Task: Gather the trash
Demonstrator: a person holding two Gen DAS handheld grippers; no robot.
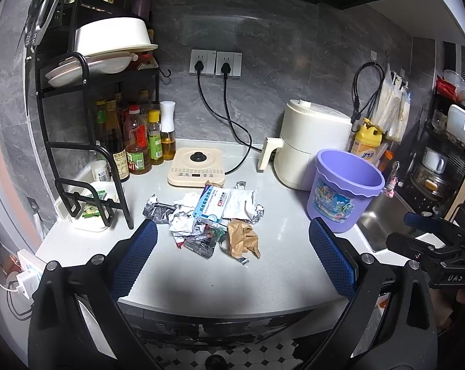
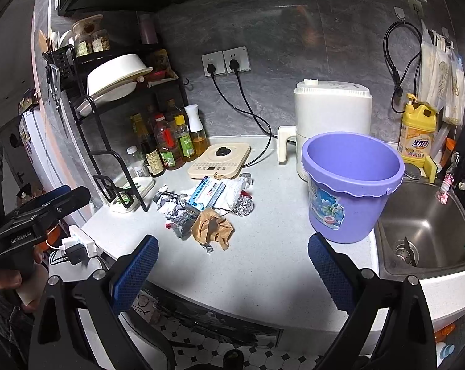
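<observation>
The left gripper [image 1: 232, 256] has its two blue-padded fingers [image 1: 133, 259] spread wide, holding nothing and touching nothing, hovering over the near edge of the pale speckled stone countertop [image 1: 278, 265]. The right gripper [image 2: 232, 268] is likewise spread wide and empty, its blue pads [image 2: 331, 273] clear of the counter surface.

Ahead of the left gripper, between its fingers in the left wrist view, lies the heap of trash [image 1: 207, 215]: crumpled white paper, a blue-and-white medicine box [image 1: 211, 205], scrunched silver foil [image 1: 157, 211] and a crumpled brown paper wrapper [image 1: 243, 237], all touching one another on the counter. To the right of the heap, apart from it, stands the lilac plastic bucket with a picture sticker [image 1: 345, 189], upright and empty as far as its inside shows. Behind the heap sits a cream induction hob [image 1: 197, 171], and behind the bucket a white air fryer [image 1: 312, 145]. A steel sink [image 2: 426, 231] lies just beside the bucket.
</observation>
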